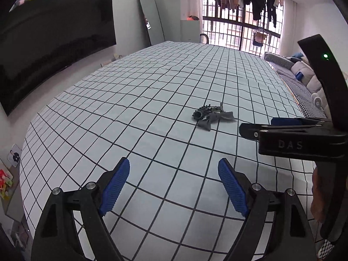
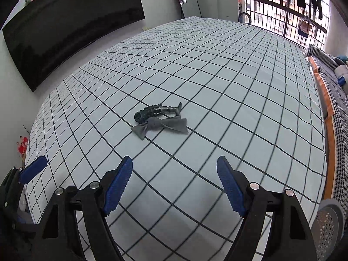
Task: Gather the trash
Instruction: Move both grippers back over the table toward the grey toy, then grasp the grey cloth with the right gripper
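**Inspector:** When I checked both wrist views, your left gripper [image 1: 174, 187] and your right gripper [image 2: 174, 186] each stood with the jaws spread wide and nothing between the blue pads. You had hold of nothing in either hand.

**Operator:** And the trash itself?

**Inspector:** It lay on the surface [image 2: 239, 91], which was covered in a pale checked cloth. I noted a small dark cluster out in the open middle: a black knobbly piece [image 2: 157, 112], curved, with a ring-shaped end, and a crumpled grey scrap [image 2: 162, 126] lying against its near side, the two touching. What the black piece was made of I could not tell. In the left view the same cluster [image 1: 212, 115] sat ahead and to the right of your jaws, just beyond the tip of the right gripper, which crossed that picture from the right edge.

**Operator:** How far along did you judge me?

**Inspector:** At the start of the pickup, in my judgement. Both pieces were on the cloth and untouched, well apart from either set of pads. No other litter showed on the cloth. I saw no bin clearly; a perforated grey object [image 2: 328, 224] showed at the lower right edge of the right view, but I could not confirm what it was. You had the grasp, the lift and the disposal all left to do.
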